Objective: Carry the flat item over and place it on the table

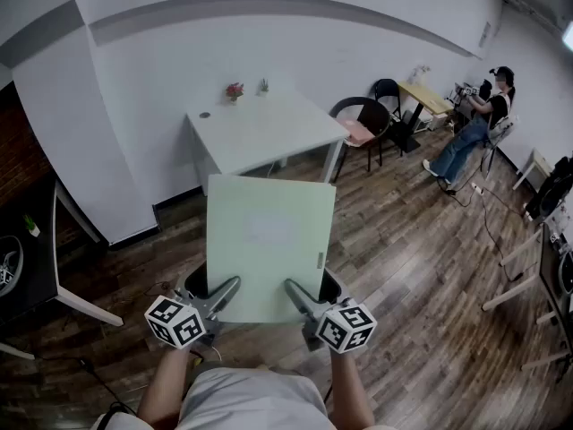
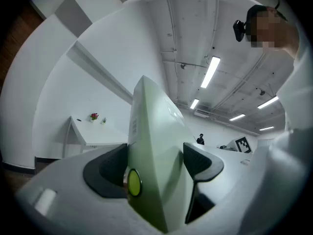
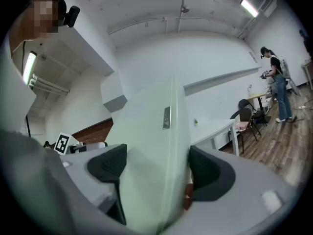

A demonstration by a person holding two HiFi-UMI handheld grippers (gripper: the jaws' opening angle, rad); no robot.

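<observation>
A pale green flat case point(image 1: 269, 245) hangs in the air in front of me, held level by its near edge. My left gripper point(image 1: 218, 297) is shut on its near left corner and my right gripper point(image 1: 302, 299) on its near right corner. In the left gripper view the case point(image 2: 156, 146) stands edge-on between the dark pads point(image 2: 105, 170) of the left gripper point(image 2: 154, 164). The right gripper view shows the case point(image 3: 156, 151) clamped in the right gripper point(image 3: 155, 169). The white table point(image 1: 260, 131) stands ahead by the wall.
On the table's far edge are a small pot of red flowers point(image 1: 235, 90) and a small plant point(image 1: 263, 85). A black chair point(image 1: 363, 125) stands at its right. A person point(image 1: 474, 124) sits far right near a yellow table point(image 1: 426, 98). A dark table point(image 1: 31, 258) is at my left.
</observation>
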